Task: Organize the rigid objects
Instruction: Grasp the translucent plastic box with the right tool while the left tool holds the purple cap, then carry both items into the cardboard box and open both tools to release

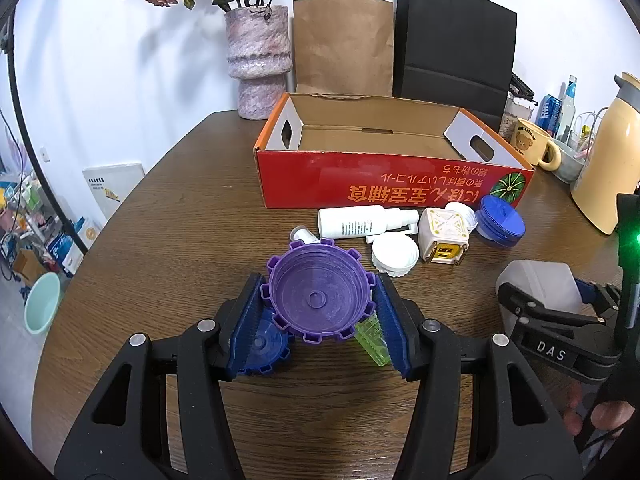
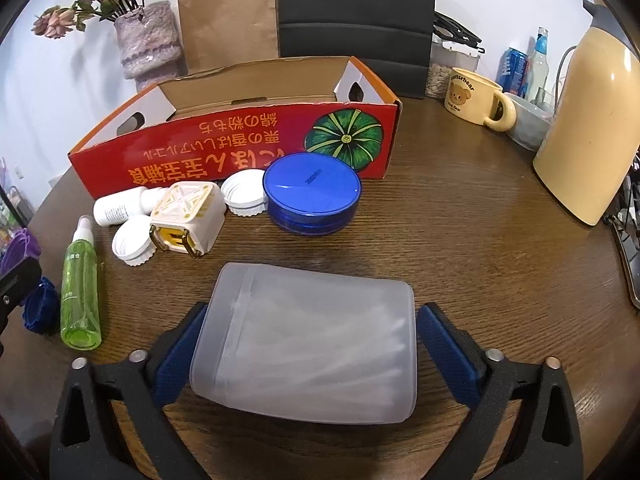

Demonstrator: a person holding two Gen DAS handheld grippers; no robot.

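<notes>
A: Status, big stuff first.

B: Round wooden tabletop (image 2: 460,240). Red cardboard box (image 1: 380,184) sits toward the far edge, open top, nothing visible inside. Brown paper bag (image 1: 344,44) and black paper bag (image 1: 456,40) stand behind it, vase (image 1: 260,56) at the far-left edge, cream thermos (image 2: 588,120) and bear mug (image 2: 476,96) at the right edge.

A: Grippers?

B: Right gripper (image 2: 312,344) is clamped on a frosted plastic box (image 2: 308,344), pads on both short sides, near the front edge. Left gripper (image 1: 318,312) is closed on a purple toothed cap (image 1: 320,300), open side facing the camera; cannot tell if it's lifted off the wood.

A: Loose items?

B: All just in front of the red box: blue round tin (image 2: 312,192), cube-shaped plug adapter (image 2: 188,216), white bottle (image 1: 352,222) lying on its side, two white caps (image 2: 134,242) (image 2: 245,192). Green spray bottle (image 2: 80,284) lies nearer the left side, beside the left gripper. Small blue toothed cap (image 1: 262,346) sits under the left gripper's left pad.
</notes>
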